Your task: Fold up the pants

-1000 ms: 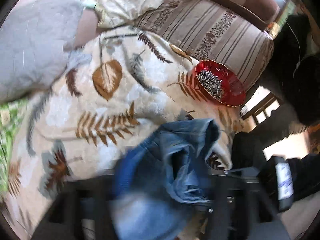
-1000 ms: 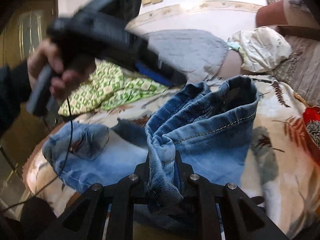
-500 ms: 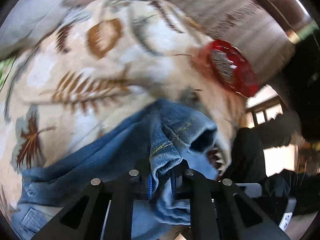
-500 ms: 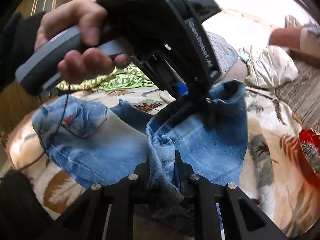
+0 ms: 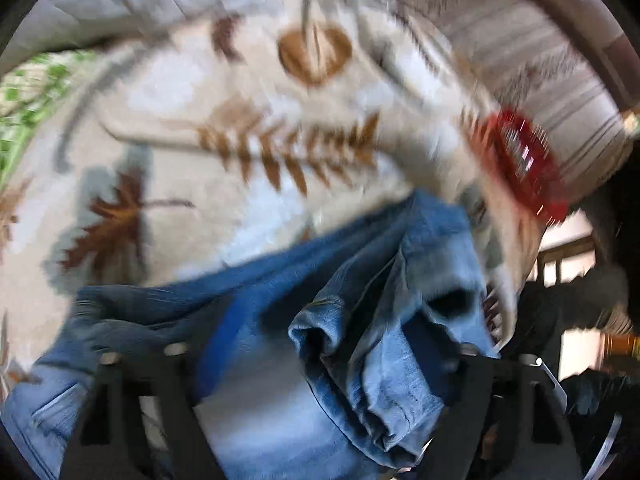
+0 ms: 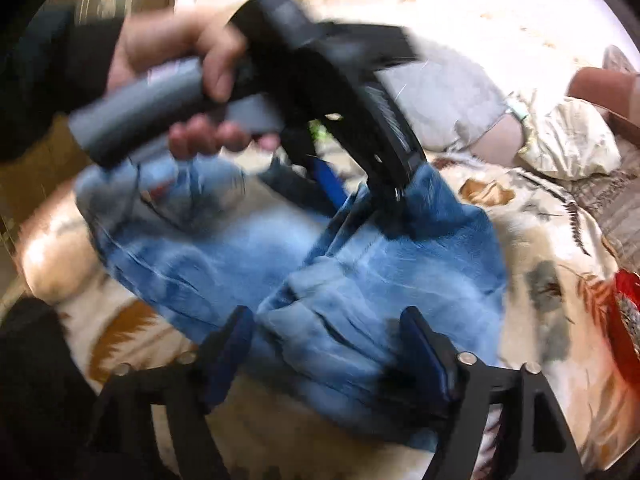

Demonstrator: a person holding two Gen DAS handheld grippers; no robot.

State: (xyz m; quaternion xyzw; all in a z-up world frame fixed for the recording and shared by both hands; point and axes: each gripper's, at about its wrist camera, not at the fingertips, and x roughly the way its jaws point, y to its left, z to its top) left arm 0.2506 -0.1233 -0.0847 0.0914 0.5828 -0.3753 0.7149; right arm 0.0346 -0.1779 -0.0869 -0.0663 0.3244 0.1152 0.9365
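Observation:
Blue jeans (image 5: 360, 320) lie folded over on a leaf-print blanket (image 5: 200, 100). My left gripper (image 5: 320, 360) points steeply down at them. Its jaws are opening, and a bunched leg end sits loose between the wide-apart fingers. In the right wrist view a hand holds that left gripper (image 6: 360, 196) over the far edge of the jeans (image 6: 200, 264). My right gripper (image 6: 328, 344) is at the near edge. Its jaws are opening too; a crumpled fold of denim rests between its blue pads (image 6: 232, 344), which do not press on it.
A red bowl (image 5: 524, 164) with dark seeds sits on the blanket to the right of the jeans, also visible as the red bowl (image 6: 624, 336). A grey pillow (image 6: 448, 92) and a cream cushion (image 6: 568, 140) lie behind. Green cloth (image 5: 24, 100) is at the left, and the striped sofa back (image 5: 520, 52) is beyond.
Both grippers were shut on folds of denim half a second ago; now their jaws stand apart and the denim lies loose. The left gripper has sunk toward the jeans.

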